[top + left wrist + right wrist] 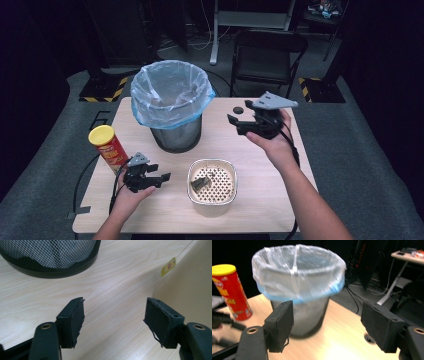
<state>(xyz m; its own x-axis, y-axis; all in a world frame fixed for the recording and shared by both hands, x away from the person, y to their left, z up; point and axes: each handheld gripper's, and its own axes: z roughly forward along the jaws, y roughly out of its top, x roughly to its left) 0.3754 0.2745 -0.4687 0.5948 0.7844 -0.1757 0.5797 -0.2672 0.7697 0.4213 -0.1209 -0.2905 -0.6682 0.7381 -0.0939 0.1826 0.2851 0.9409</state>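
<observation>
A: Where do your tools stand?

B: Your left tool (161, 178) sits low over the front left of the surface (260, 200), its jaws spread with nothing between them. In the left gripper view you see bare wood grain between the pads, the rounded wall of the metal tub (195, 287) just to one side, and a yellow tag (168, 266) on a thin thread by it.

A: And the right one?

B: Your right tool (239, 121) is lifted over the back right of the surface, pointing toward the mesh bin (172, 102). Its jaws are also apart and hold nothing; the right gripper view shows the bin with its clear bag (298, 270) between the pads, farther off.

A: Where is the tub?

B: The tub (212, 186) rests near the front edge, in front of the bin, with a small dark scrap (200, 184) on its perforated floor. The red chip can (107, 148) stands upright just beside your left hand (131, 196).
</observation>
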